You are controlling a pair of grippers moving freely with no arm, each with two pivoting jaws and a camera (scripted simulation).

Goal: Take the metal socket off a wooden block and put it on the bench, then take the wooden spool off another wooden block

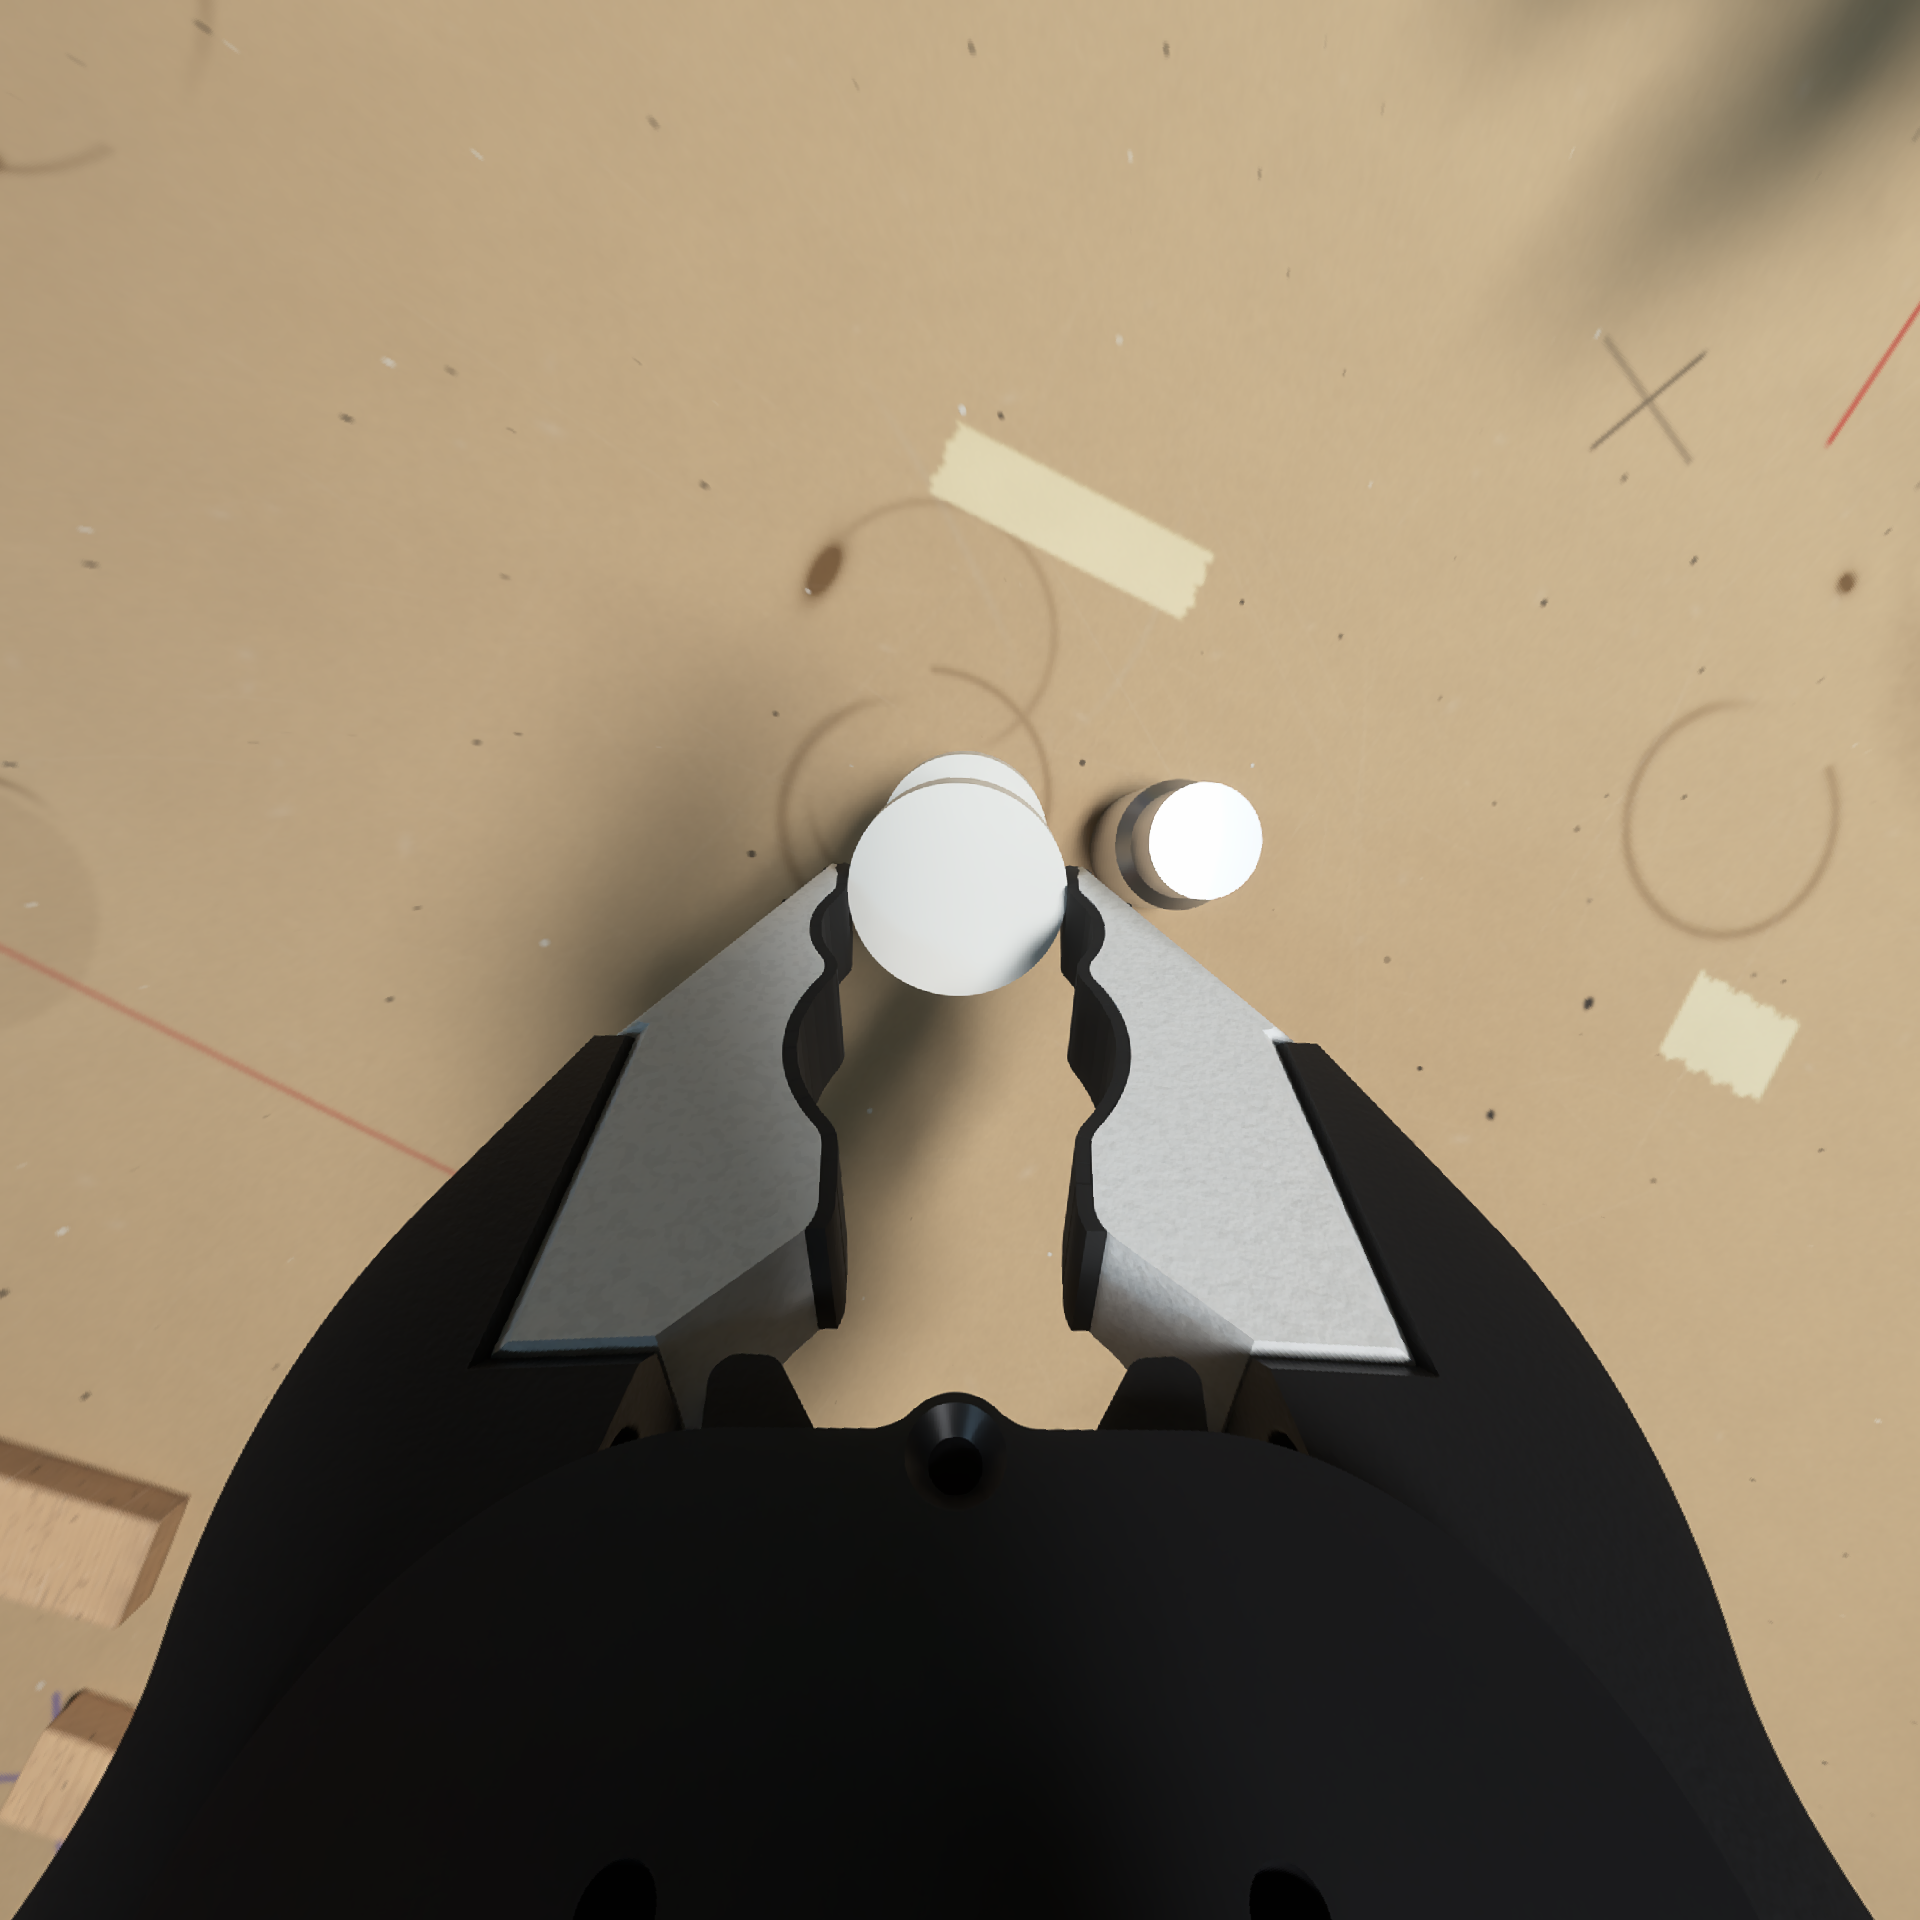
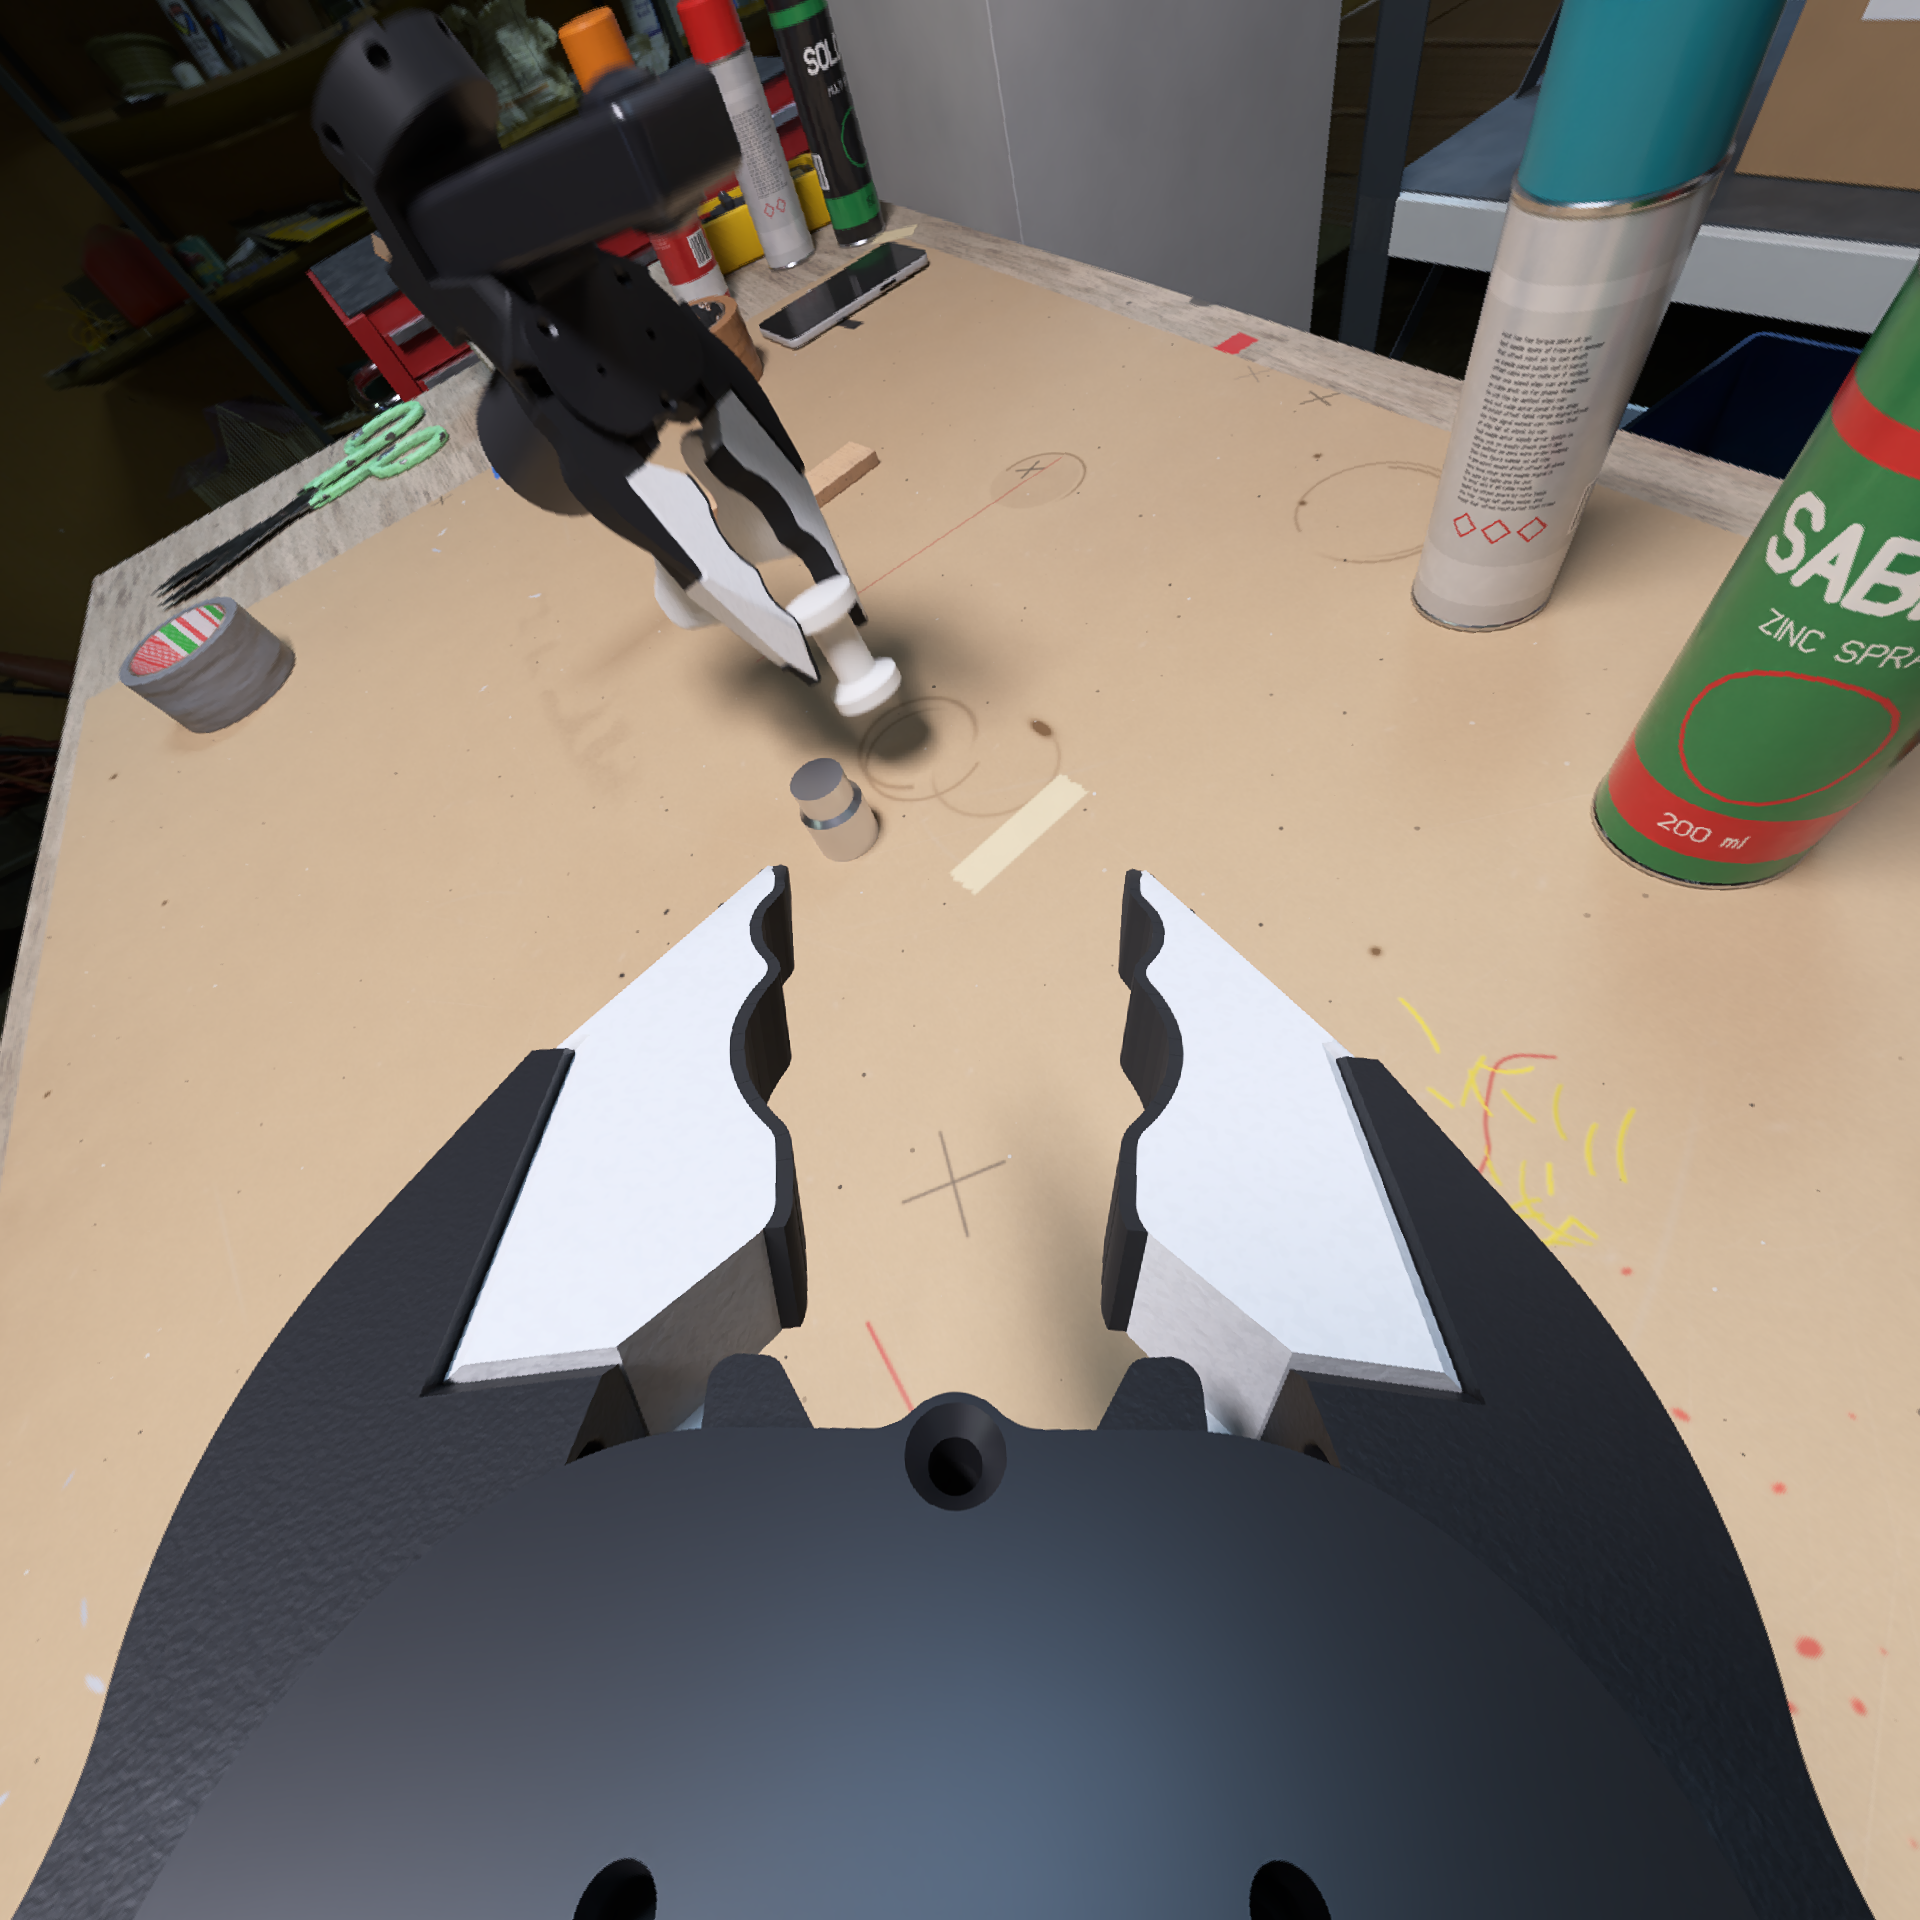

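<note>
Right now my left claw [image 1: 958,883] pinches the white wooden spool [image 1: 954,878] by its tips, above the bench [image 1: 416,520], at the middle of the left wrist view. Just beside it, to the right, the metal socket [image 1: 1193,842] stands on the bench. My right claw [image 2: 956,883] is wide open and holds nothing.

A workshop: scuffed bench [image 2: 1195,665], spray cans [image 2: 1538,416], tape roll [image 2: 208,665], scissors [image 2: 343,468], cluttered shelves [image 2: 156,208].

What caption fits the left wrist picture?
Left gripper holds the white spool above the bench, beside the socket.
</note>
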